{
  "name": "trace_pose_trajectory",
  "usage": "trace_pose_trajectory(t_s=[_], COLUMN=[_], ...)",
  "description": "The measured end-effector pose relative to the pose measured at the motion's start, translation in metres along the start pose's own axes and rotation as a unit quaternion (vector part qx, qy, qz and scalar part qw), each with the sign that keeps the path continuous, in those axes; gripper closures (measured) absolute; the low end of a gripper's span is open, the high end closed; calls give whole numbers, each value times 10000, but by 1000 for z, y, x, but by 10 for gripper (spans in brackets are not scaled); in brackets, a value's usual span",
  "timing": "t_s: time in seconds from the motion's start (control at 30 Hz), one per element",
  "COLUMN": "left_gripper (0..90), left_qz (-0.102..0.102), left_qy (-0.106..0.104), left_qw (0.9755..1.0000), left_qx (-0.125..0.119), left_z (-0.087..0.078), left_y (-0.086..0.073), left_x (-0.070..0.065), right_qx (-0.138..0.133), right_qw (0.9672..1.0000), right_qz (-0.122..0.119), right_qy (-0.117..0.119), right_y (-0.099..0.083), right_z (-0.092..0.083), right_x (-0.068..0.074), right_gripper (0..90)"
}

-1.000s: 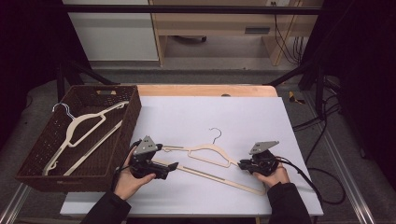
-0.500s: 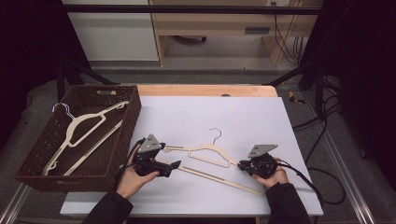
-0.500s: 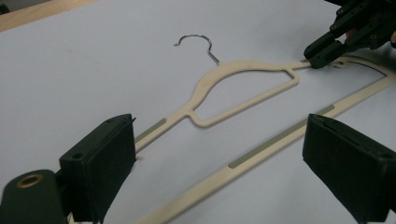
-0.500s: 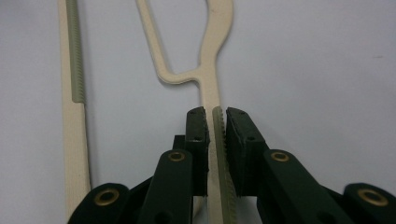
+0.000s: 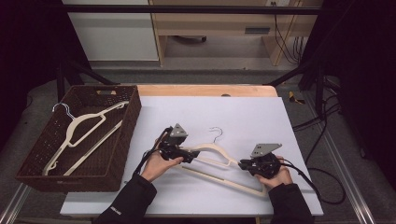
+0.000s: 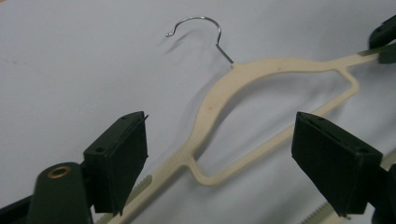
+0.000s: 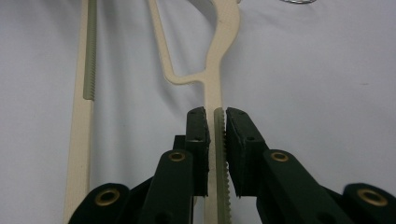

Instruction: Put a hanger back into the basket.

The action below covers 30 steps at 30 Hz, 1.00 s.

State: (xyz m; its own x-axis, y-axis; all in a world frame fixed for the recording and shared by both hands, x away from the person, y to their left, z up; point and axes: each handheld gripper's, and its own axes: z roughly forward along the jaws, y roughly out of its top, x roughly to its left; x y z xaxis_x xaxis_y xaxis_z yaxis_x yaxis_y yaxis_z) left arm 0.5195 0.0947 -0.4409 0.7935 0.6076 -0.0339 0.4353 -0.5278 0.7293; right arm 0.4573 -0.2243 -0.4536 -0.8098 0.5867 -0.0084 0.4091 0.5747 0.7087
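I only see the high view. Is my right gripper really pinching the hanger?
Observer: Yes. The right gripper view shows the right gripper shut on the hanger, on the toothed end of its arm.
Operator: And my left one?
Observer: The left gripper is wide open. The hanger's other corner lies between its jaws, not clamped.

The tongs (image 6: 217,161) stood wide apart at the bottom of the frame, either side of a cream hanger (image 6: 219,93) lying on the white counter (image 6: 70,70). Its metal hook (image 6: 201,30) curled toward the upper centre.
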Motion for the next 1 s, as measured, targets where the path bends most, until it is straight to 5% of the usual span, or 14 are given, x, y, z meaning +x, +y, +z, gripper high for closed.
trace_pose_trajectory(t_s=[0.23, 0.47, 0.67, 0.8, 1.0], left_gripper=[301, 438, 547, 660, 693], left_qz=[25, 162, 188, 343, 650], left_qy=[26, -56, -168, -228, -196], left_qw=[9993, 9983, 9977, 9971, 9950], left_qx=[381, 555, 624, 643, 726], left_z=[34, 47, 49, 48, 42], left_y=[8, 9, 9, 11, 11], left_x=[7, 8, 10, 7, 4], right_qx=[-30, -23, -64, -103, -104], right_qw=[10000, 10000, 10000, 9998, 9999], right_qz=[-52, -75, -67, -156, -90], right_qy=[-10, -24, -17, -13, 3], right_y=[2, 3, 4, 5, 5], right_z=[-2, -4, -6, -7, -8], right_x=[1, 3, 4, 4, 4], right_gripper=[799, 799, 799, 799, 798])
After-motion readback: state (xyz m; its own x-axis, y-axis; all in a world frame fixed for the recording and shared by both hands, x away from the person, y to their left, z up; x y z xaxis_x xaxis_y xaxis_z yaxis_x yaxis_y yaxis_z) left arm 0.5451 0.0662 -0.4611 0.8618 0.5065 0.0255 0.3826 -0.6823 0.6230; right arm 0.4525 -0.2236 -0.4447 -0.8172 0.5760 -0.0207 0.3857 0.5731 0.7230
